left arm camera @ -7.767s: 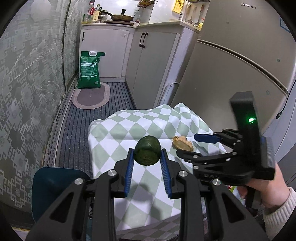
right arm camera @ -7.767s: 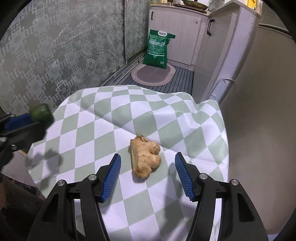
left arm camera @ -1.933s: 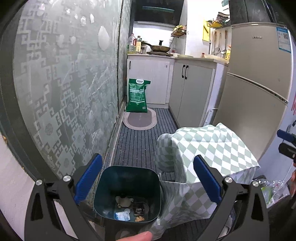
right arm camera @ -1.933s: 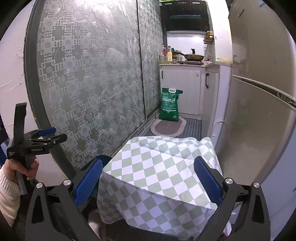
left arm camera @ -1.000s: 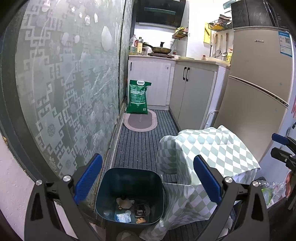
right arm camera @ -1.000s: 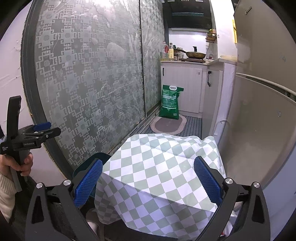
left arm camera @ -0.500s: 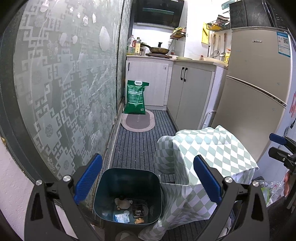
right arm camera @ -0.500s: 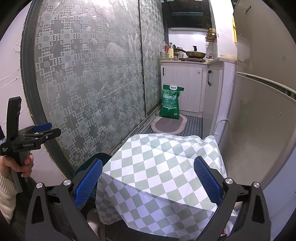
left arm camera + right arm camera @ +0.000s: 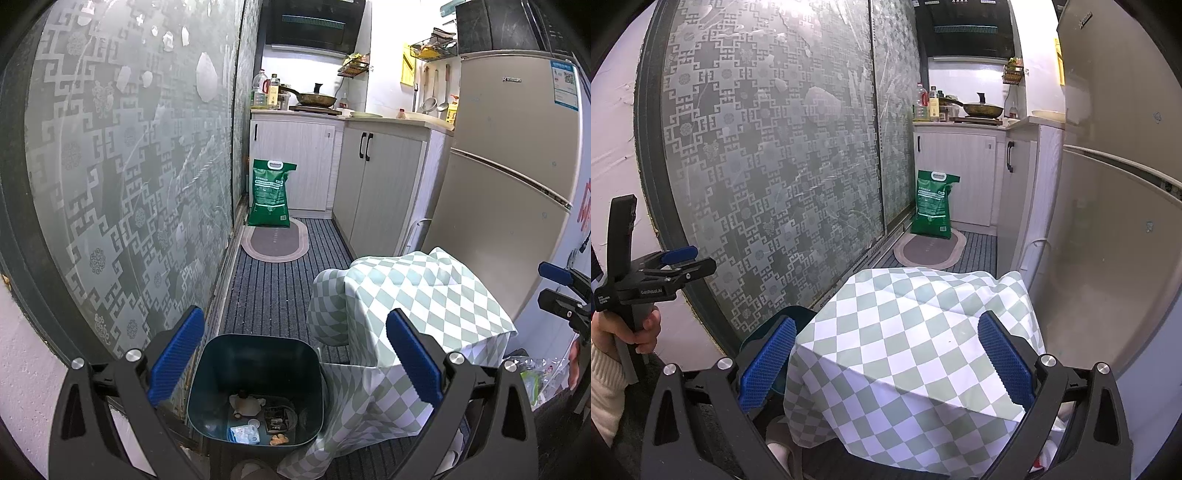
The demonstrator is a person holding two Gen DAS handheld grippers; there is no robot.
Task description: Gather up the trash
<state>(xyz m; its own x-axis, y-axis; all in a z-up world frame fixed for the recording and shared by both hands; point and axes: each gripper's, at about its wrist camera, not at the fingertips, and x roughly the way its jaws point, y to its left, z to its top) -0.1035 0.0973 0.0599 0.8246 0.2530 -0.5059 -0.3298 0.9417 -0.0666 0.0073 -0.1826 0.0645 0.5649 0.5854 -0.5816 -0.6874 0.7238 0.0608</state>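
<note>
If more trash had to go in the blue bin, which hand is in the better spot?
Probably the left. The left tool is open right above the bin, looking straight into it. The right tool is open over the checkered cloth, with the bin off to its side.

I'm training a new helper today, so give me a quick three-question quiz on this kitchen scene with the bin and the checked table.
1. True or false: the left tongs are shut on a piece of trash.
2. Where does the bin stand relative to the table? A) on top of it B) on the floor beside it, by the glass door C) inside the cabinet
3. Fill in: the green bag stands on the floor at the far end, behind an oval ____.

Key: 1 false, both the left and the right tongs are open and hold nothing. 2 B. 3 mat.
</note>
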